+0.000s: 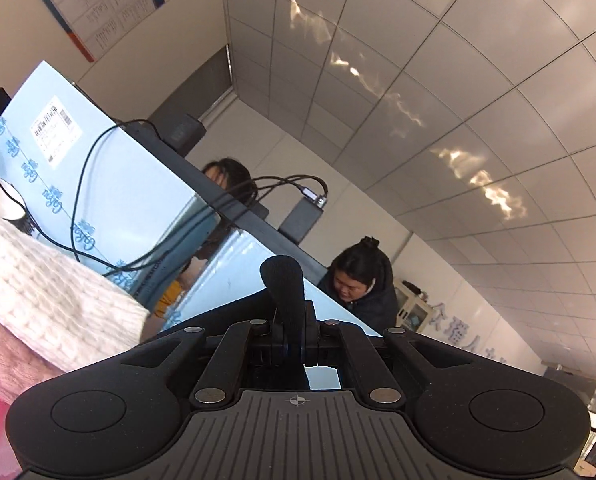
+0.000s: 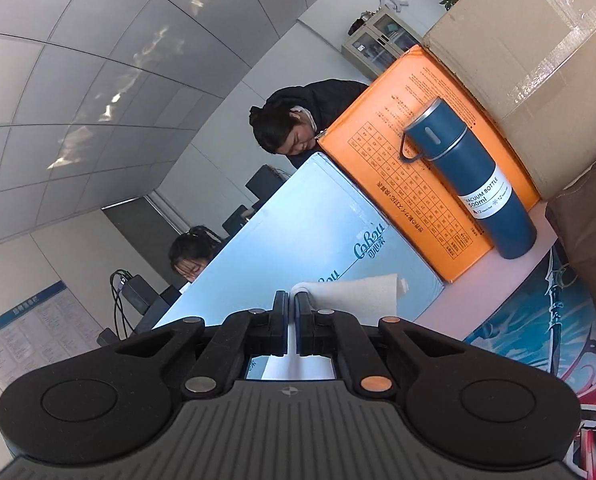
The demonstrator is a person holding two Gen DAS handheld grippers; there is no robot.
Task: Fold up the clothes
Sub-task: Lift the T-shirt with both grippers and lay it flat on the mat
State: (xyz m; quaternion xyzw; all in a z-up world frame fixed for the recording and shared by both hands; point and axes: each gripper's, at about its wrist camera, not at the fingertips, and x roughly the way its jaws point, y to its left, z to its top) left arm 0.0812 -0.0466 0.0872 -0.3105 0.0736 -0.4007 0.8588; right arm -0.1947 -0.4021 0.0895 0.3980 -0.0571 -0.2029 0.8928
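- Black plastic makes up both handheld grippers, each tilted up toward a tiled ceiling (image 1: 438, 60).
- The left gripper (image 1: 283, 292) shows one dark, foam-covered finger standing up at centre; I cannot tell whether it is released or clenched.
- Left of it lies a white cable-knit sweater (image 1: 45, 280), resting on a pink knit garment (image 1: 5, 352), neither touched by the fingers.
- Behind them stands a pale blue board (image 1: 109, 184) draped with black cables (image 1: 85, 184).
- The right gripper (image 2: 291, 300) has its two fingers pressed together, nothing visibly between them.
- Just beyond its tips lies a white fabric roll (image 2: 358, 292).
- Farther right, a blue vacuum bottle (image 2: 474, 184) stands against an orange box (image 2: 382, 160), beneath a cardboard box (image 2: 530, 64).
- Two people (image 2: 293, 128) lean over behind the board.
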